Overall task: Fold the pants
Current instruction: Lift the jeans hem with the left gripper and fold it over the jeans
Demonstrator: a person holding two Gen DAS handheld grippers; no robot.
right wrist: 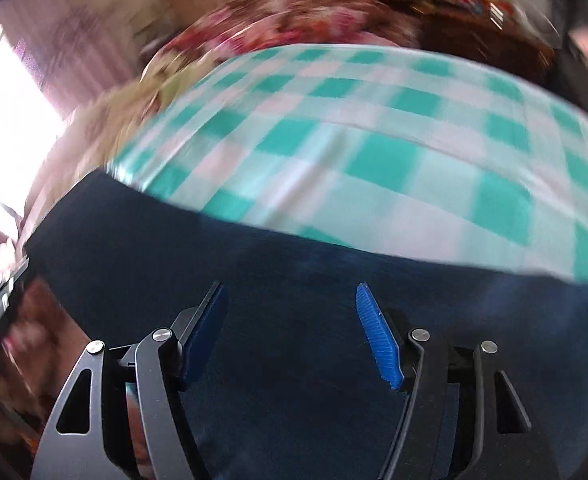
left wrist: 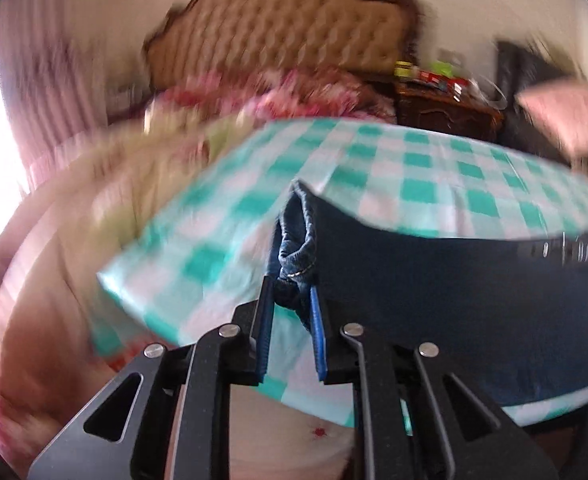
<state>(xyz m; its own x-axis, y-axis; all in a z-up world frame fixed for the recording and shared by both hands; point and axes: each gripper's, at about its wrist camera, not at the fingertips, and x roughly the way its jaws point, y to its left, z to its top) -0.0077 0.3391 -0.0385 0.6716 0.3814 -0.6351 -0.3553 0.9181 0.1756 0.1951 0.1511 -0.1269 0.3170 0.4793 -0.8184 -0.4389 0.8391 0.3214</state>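
Observation:
Dark blue pants (left wrist: 453, 280) lie over the teal and white checked cloth (left wrist: 373, 152) on the bed. My left gripper (left wrist: 292, 292) is shut on a bunched corner of the pants and holds it lifted above the cloth. In the right wrist view the pants (right wrist: 294, 240) fill the lower half of the frame over the checked cloth (right wrist: 373, 128). My right gripper (right wrist: 290, 296) is open just above the pants, with nothing between its blue pads (right wrist: 373, 328). Both views are blurred by motion.
A tufted headboard (left wrist: 278, 28) and floral pillows (left wrist: 278, 92) stand at the far end of the bed. A dark wooden nightstand (left wrist: 445, 112) with small items is at the back right. A bright window is at the left.

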